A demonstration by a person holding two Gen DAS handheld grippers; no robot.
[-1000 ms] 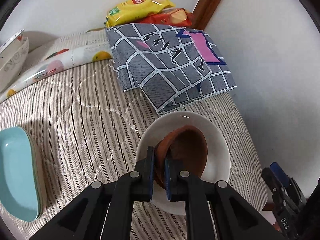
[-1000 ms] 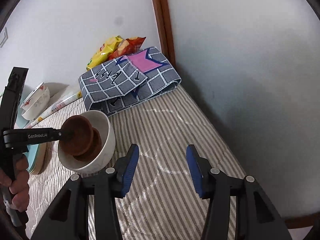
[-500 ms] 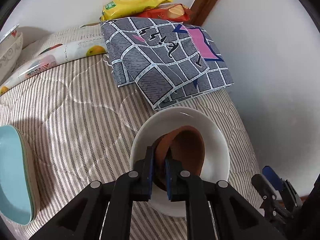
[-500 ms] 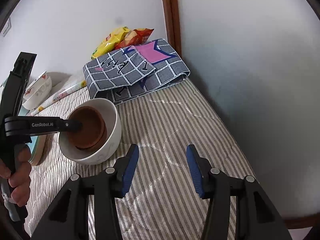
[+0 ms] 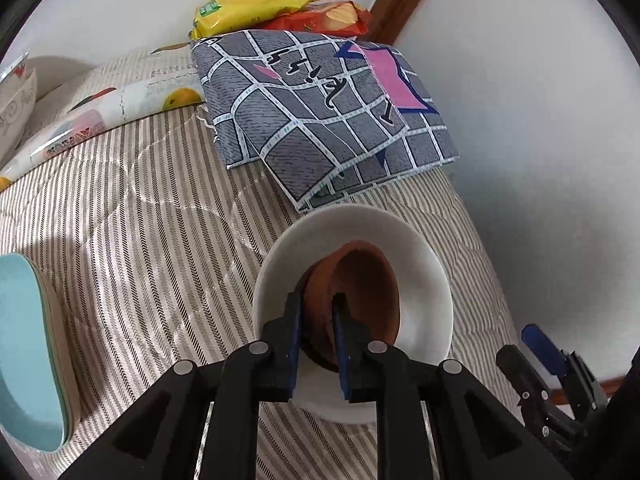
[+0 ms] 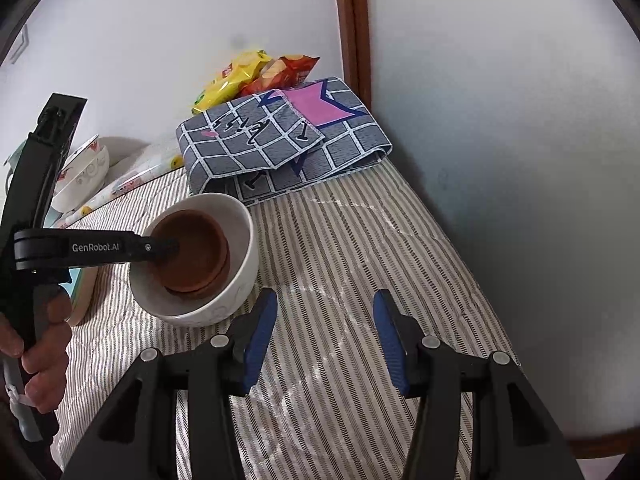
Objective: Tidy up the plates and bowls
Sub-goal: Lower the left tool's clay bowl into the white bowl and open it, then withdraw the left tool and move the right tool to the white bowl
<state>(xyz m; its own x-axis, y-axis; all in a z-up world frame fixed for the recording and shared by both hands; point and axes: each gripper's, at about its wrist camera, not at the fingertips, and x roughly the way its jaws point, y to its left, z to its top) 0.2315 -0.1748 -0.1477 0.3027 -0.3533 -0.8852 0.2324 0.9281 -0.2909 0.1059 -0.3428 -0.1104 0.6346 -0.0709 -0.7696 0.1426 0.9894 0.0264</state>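
Step in hand: the brown bowl [image 5: 360, 292] is going down into the white bowl [image 5: 424, 264] on the striped bed [image 5: 132, 224], and this looks like the let-go
Brown bowl: sits nested inside the white bowl, leaning a little toward its left wall in the right wrist view, rim below the white rim
Left gripper [image 5: 316, 340]: the jaws straddle the brown bowl's near wall, one pad outside, one inside; they have just been opening, and a thin gap now shows at the inner pad, so the grip reads as released though the wall is between them
Right gripper [image 6: 324, 336]: jaws apart with nothing between them, hanging over bare bedding just beside the white bowl
Doing it well: I'd say open a touch wider before lifting, then draw the left gripper straight up and back along its own line, so neither pad drags the rim and tips the brown bowl
Watch for: the bed is soft, so the white bowl could rock; the free right gripper is near enough to steady its rim if needed
Other dishes: a patterned bowl [image 6: 82, 172] sits at the far left by the wall, a teal plate [image 5: 28, 356] at the left edge, both well apart from the stack
Bystanders: folded grey checked cloth [image 5: 320, 116] and snack bags [image 5: 260, 0] beyond the bowls
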